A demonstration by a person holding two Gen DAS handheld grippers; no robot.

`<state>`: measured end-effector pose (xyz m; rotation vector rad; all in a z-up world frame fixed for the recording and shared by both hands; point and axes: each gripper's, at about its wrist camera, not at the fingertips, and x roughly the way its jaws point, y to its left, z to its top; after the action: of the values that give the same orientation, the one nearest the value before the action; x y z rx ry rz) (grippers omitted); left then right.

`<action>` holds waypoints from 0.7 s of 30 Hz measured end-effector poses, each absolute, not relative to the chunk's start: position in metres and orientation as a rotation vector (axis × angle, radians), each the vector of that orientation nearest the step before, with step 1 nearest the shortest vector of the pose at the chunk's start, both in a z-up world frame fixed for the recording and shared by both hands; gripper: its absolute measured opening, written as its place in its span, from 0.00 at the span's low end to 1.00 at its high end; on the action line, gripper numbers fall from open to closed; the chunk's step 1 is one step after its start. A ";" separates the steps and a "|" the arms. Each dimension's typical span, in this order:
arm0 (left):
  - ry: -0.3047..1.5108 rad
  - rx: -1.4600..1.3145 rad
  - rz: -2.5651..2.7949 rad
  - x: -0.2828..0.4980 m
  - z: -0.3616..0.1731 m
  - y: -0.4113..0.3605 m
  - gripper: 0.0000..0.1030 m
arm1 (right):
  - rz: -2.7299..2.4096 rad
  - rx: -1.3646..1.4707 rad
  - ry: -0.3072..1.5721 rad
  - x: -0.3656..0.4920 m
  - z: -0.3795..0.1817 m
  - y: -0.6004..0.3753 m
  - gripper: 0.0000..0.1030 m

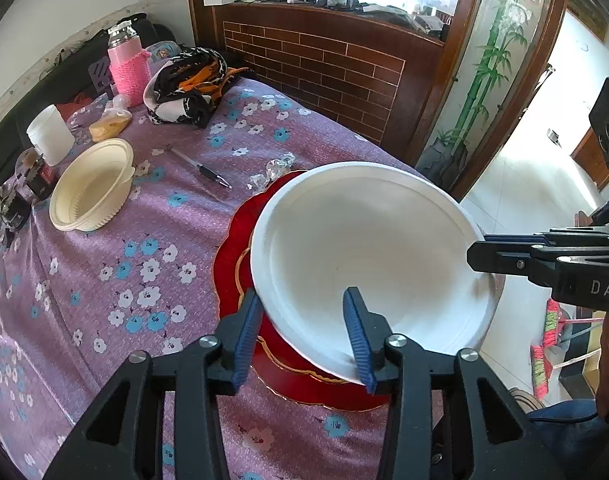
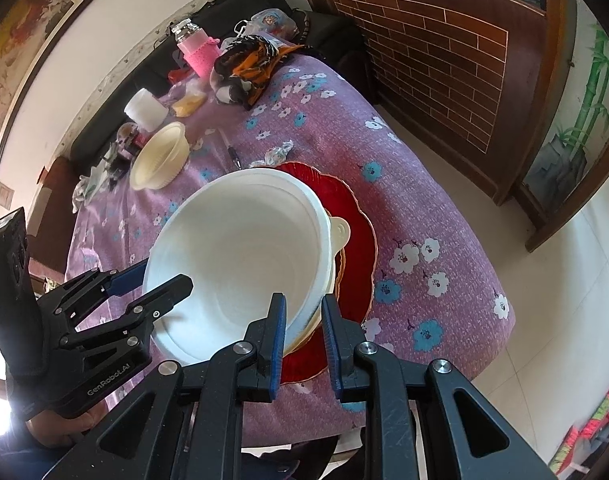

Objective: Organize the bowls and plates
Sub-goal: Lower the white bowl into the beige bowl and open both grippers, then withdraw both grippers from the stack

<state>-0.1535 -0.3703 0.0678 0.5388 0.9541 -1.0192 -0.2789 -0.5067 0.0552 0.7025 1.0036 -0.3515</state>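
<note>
A big white bowl [image 1: 368, 248] [image 2: 240, 248] rests tilted over a red scalloped plate [image 1: 232, 240] [image 2: 360, 240] on the purple flowered tablecloth. A cream bowl with a tab [image 2: 340, 234] shows just under the white bowl. My left gripper [image 1: 304, 320] [image 2: 160, 280] straddles the white bowl's near rim, one finger outside and one inside, with a wide gap and no squeeze on the wall. At the opposite rim my right gripper [image 2: 304, 320] [image 1: 480, 246] is shut on the white bowl's edge. A second cream bowl [image 1: 92, 184] [image 2: 160, 156] sits apart at the far left.
A pen [image 1: 200, 168] and crumpled clear wrappers [image 1: 276, 170] lie just beyond the plate. A pink bottle [image 1: 128, 68], a white jar [image 1: 50, 134], a patterned scarf [image 1: 188, 84] and small clutter line the far edge. The table edge drops to the floor on the right, near a brick-pattern cabinet [image 1: 328, 64].
</note>
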 end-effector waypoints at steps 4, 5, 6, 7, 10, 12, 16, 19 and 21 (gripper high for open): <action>0.945 0.537 -1.016 -0.155 0.071 -0.367 0.43 | -0.353 0.700 0.998 -0.282 0.057 -0.504 0.25; 0.943 0.537 -1.016 -0.156 0.071 -0.366 0.43 | -0.355 0.700 0.996 -0.283 0.057 -0.503 0.26; 0.941 0.538 -1.016 -0.157 0.072 -0.366 0.43 | -0.357 0.700 0.994 -0.284 0.058 -0.503 0.26; 0.939 0.538 -1.016 -0.157 0.073 -0.365 0.43 | -0.358 0.699 0.991 -0.285 0.058 -0.502 0.27; 0.932 0.536 -1.015 -0.159 0.074 -0.363 0.44 | -0.363 0.700 0.985 -0.287 0.060 -0.501 0.27; 0.926 0.536 -1.014 -0.160 0.076 -0.361 0.44 | -0.369 0.698 0.980 -0.289 0.061 -0.500 0.27; 0.917 0.533 -1.013 -0.163 0.079 -0.357 0.45 | -0.378 0.699 0.969 -0.293 0.064 -0.498 0.27; 0.910 0.530 -1.008 -0.163 0.081 -0.353 0.45 | -0.384 0.701 0.962 -0.296 0.066 -0.497 0.27; 0.907 0.526 -1.004 -0.163 0.083 -0.350 0.46 | -0.385 0.699 0.957 -0.296 0.068 -0.495 0.27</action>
<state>-0.1628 -0.3502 0.0830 0.5260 0.9068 -1.0037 -0.2957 -0.4952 0.0679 0.6988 0.9567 -0.3854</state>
